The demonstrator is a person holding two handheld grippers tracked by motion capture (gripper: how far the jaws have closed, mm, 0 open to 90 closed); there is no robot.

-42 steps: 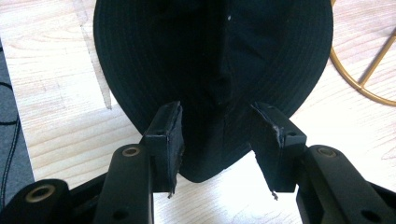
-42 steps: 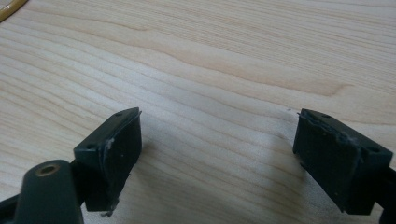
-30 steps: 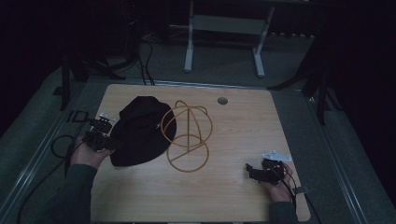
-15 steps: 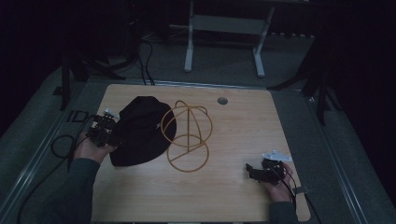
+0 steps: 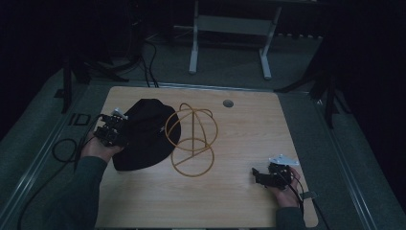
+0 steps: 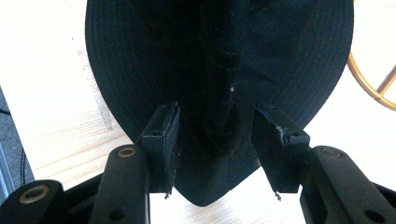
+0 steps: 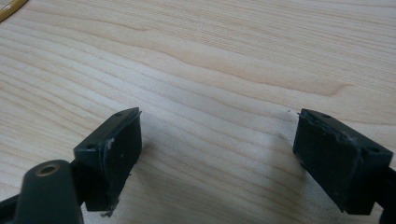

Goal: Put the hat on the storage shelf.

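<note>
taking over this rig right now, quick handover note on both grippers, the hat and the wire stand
Left gripper: open, jaws straddling a fold at the near edge of the black hat, not yet closed on it.
Right gripper: open, empty, low over bare table at the near right.
Hat lies flat at the table's left, its edge overlapping the gold wire stand.
Done: nothing gripped yet.
Left, as a guess: close on the hat and put it on the stand.

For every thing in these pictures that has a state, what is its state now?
Black hat: lying flat on the table, beside the stand.
Wire hat stand: bare, no hat on it.
Left gripper: open, jaws astride the hat's brim.
Right gripper: open wide, holding nothing.
</note>
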